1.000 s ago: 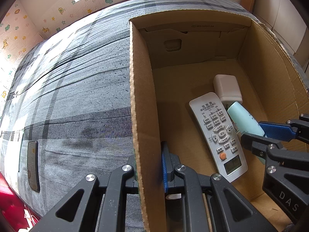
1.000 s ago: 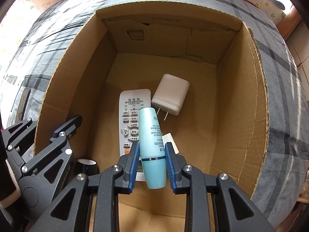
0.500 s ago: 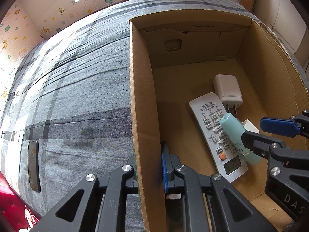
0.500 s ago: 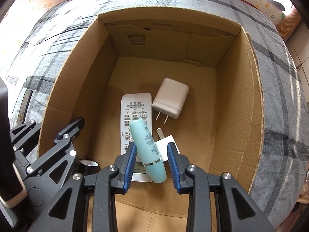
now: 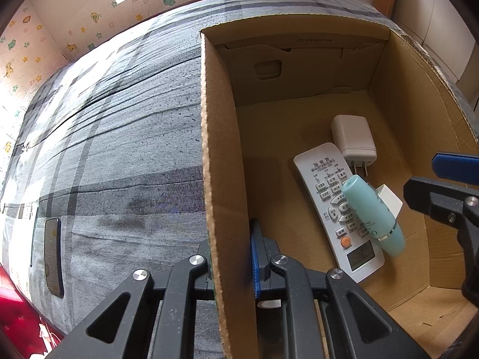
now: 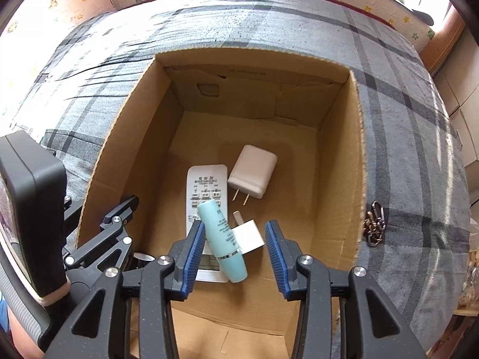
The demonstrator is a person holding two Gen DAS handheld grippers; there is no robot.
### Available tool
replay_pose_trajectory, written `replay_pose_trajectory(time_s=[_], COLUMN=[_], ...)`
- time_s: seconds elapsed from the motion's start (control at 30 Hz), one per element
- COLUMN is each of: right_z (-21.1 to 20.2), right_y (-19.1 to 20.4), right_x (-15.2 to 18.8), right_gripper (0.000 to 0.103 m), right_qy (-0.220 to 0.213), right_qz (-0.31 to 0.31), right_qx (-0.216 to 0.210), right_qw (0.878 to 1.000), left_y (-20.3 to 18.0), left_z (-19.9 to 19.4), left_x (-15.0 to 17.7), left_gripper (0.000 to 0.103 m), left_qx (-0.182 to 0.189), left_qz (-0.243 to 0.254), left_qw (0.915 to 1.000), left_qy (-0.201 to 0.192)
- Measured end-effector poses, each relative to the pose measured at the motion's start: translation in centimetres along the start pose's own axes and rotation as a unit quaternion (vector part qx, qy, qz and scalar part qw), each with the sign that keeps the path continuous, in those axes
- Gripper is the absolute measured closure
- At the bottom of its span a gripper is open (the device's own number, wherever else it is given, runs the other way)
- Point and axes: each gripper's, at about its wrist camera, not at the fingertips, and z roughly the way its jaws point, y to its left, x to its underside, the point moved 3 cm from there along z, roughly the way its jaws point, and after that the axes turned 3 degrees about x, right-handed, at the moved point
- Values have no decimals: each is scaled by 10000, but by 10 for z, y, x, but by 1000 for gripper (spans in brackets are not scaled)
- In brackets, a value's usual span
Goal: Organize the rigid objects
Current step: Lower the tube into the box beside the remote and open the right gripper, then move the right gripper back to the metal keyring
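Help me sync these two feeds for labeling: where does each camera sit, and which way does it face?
Left wrist: on the left hand-held gripper, looking steeply down along fingers clamped on the cardboard box wall; the right hand-held gripper shows at the edge.
Right wrist: on the right hand-held gripper, looking down into the box; jaws just opened, clear of the teal tube; a sleeve shows.
Shared: box, tube, remote, charger.
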Motion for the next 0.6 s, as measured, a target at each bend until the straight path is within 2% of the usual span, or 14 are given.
replay_pose_trajectory(time_s=[0.17,0.23,0.4,0.5,0.6], right_z=[-13,-18,-27,-31,-39], right_y=[-9,-15,-33,-43,-47], right_x=[1,1,-4,-4,-4], right_gripper=[49,39,29,28,18], right_qy=[-80,-133,-253,-234,-291], right_qz=[0,35,167,272,305], right_qx=[45,46,170,-54,-18], right_qw=[10000,9999,9994,9993,9991], left_y=[0,0,1,0,1], left_z=[0,0,-1,-3,-2], left_x=[0,0,0,1,1], left_gripper=[89,89,89,89,89], left_qx=[2,3,8,12,-20], left_qz=[-6,-8,-15,-6,5], left_qw=[10000,10000,10000,10000,10000], left_qy=[-2,-2,-3,-17,-6])
